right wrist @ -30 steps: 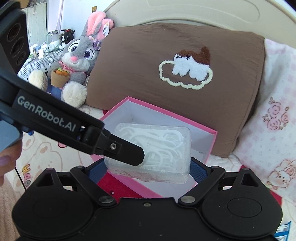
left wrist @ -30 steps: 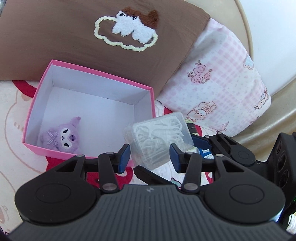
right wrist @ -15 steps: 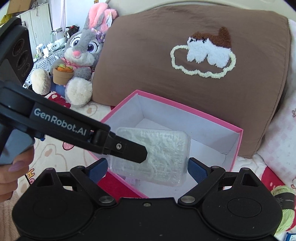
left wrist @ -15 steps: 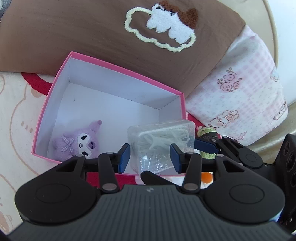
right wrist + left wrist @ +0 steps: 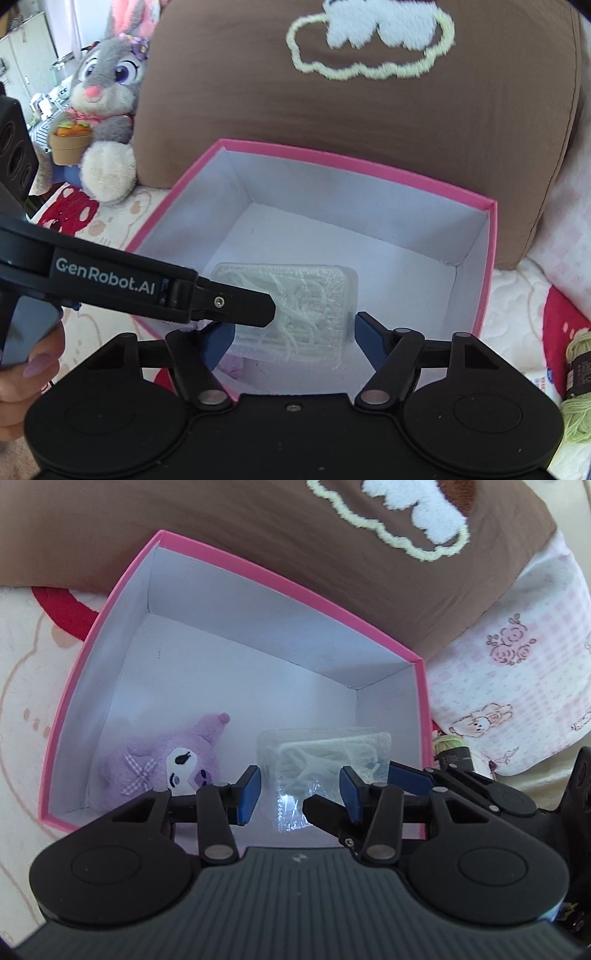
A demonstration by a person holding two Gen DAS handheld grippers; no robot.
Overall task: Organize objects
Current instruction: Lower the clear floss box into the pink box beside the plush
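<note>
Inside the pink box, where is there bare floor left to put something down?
The pink cardboard box has bare white floor across its far half, between the back wall and the purple plush toy. The near half is crowded: the plush sits at near left, the clear plastic case of white floss picks at near right, with both grippers around it.

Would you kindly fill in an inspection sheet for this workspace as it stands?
Surface: cream bedspread with red print.
Job's things: clear plastic box of white floss picks, held inside the open pink cardboard box; purple plush toy lies inside too.
Clutter: green yarn skein beside the pink cardboard box.
Grippers: left gripper shut on the clear plastic box; right gripper jaws have just been closing, the clear plastic box between them, contact unclear.
Cables: nothing seen.
Surroundings: brown embroidered pillow, pink checked pillow, grey rabbit plush.
</note>
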